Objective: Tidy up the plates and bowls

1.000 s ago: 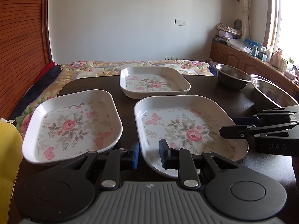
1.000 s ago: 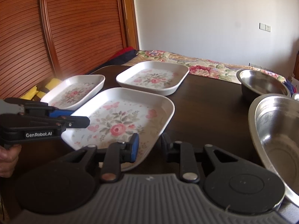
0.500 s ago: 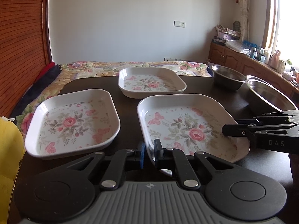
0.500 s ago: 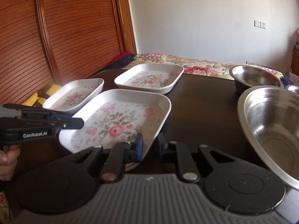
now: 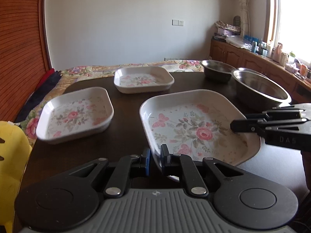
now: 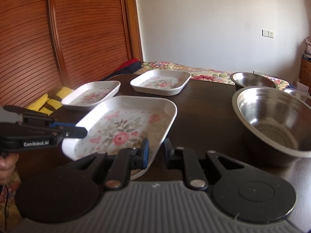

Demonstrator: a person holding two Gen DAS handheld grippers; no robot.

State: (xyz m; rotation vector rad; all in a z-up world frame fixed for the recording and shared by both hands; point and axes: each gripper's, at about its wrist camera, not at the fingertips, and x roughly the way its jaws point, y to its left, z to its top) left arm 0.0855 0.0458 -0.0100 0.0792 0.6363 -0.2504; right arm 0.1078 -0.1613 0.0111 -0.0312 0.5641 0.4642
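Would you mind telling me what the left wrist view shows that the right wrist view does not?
Only the left wrist view shows the window and the cluttered wooden counter. Only the right wrist view shows a hand holding the left gripper. Both show three floral plates, the nearest floral plate gripped on two sides, the steel bowls and the dark table.

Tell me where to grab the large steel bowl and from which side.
Pinch the large steel bowl by its thin flared rim nearest the right claw, coming from the near side, one finger inside, one outside: its sloped walls are too wide to span. That claw straddles the near floral plate.
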